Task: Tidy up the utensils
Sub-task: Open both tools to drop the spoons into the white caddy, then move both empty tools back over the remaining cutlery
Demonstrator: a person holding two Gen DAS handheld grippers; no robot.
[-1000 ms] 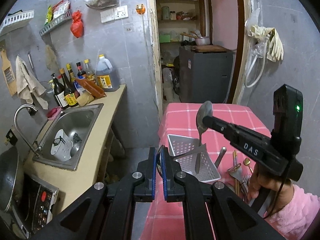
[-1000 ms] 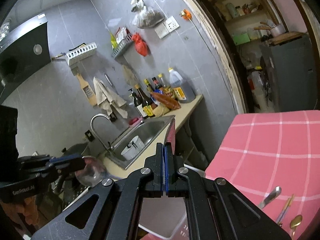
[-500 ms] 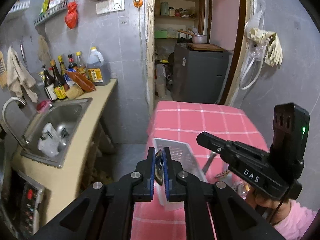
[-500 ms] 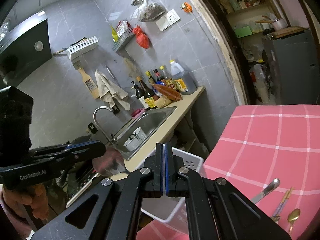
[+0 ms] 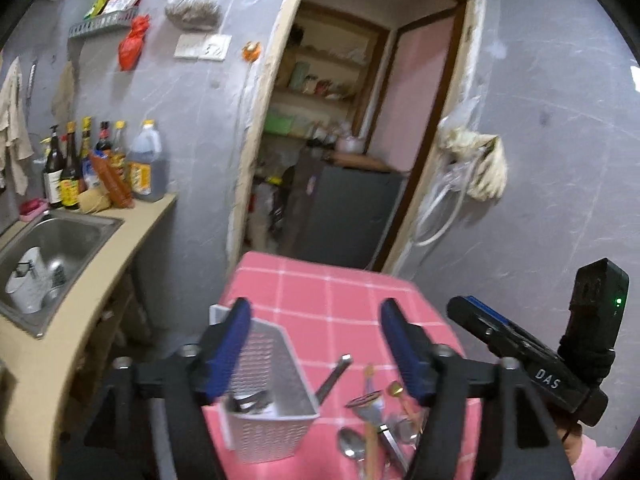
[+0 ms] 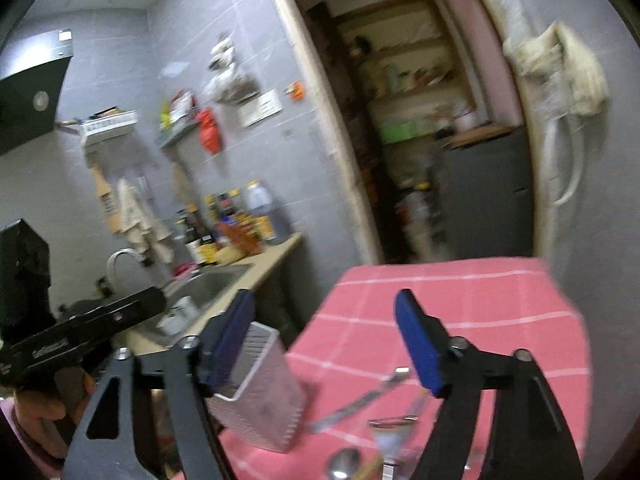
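While my left gripper (image 5: 316, 344) and right gripper (image 6: 324, 340) both stand wide open and hold nothing, the white basket (image 5: 276, 396) stands beside loose cutlery (image 5: 376, 428) on the pink tablecloth (image 5: 332, 300).

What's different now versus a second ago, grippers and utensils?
Both grippers went from shut to open: the left gripper, which pinched a spoon, and the right gripper, which held another a second ago, are empty. Utensils now lie in the white basket. The loose utensil pile stays on the pink tablecloth.
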